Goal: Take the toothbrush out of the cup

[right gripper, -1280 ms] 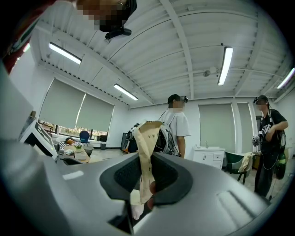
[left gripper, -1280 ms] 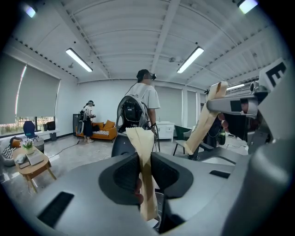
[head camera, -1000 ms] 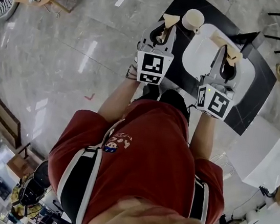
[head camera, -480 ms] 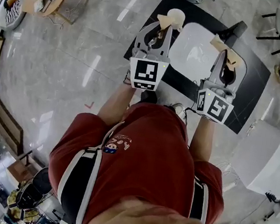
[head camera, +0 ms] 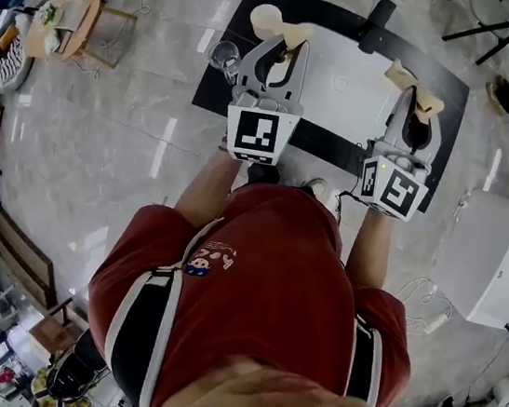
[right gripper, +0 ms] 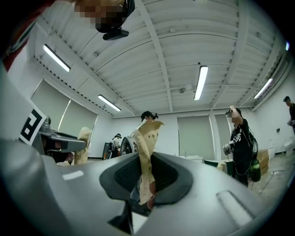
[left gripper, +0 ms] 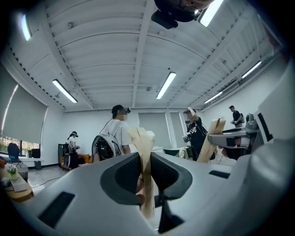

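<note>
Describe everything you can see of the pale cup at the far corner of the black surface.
The pale cup is small, round, cream-coloured and matt, seen from above. It stands upright at the far left corner of the black surface, just beyond the tan strip pinched in the left tool. Its contents cannot be made out.

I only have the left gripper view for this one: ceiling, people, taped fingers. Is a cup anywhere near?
Observer: Yes. The head view shows a pale cup on the far corner of the black table, just past the tips of the left gripper.
Operator: Toothbrush in it?
Observer: Too small to tell. A clear glass stands at the table's left edge.
Operator: And the right gripper?
Observer: Its own view shows the fingers together, nothing between them.
</note>
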The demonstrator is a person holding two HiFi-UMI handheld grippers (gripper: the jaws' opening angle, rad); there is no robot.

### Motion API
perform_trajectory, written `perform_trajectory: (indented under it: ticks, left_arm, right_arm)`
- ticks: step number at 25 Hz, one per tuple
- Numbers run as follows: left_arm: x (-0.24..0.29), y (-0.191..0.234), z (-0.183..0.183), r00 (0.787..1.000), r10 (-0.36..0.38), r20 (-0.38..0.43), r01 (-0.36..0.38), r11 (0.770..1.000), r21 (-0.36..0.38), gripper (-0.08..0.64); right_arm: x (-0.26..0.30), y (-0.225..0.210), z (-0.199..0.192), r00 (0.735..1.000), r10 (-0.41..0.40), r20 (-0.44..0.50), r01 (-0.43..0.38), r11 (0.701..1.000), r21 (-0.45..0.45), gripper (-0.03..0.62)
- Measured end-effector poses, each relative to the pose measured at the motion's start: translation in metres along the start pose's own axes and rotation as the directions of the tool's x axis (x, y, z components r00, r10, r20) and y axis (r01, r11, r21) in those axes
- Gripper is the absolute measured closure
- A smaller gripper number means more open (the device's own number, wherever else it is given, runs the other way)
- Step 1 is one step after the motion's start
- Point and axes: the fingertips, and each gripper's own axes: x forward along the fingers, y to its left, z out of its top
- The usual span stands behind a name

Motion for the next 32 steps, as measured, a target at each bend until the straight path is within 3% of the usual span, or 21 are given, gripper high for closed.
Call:
perform_trajectory:
  ticks: [12,32]
  left_arm:
    - [0.009,-0.036,0.008,1.000,-0.018,0.011,0.018,1.000,0.011,0.502]
    - [0.016,-0.028,0.012,1.000,0.005,0.025,-0.006,1.000,0.006,0.503]
  right_arm:
    - [-0.010,-0.029,0.000,1.000,-0.014,0.006,0.014,1.000,0.021,0.526]
    - [0.003,-0.027,0.001,1.000,0.020,0.005,-0.020,1.000,0.003,0.528]
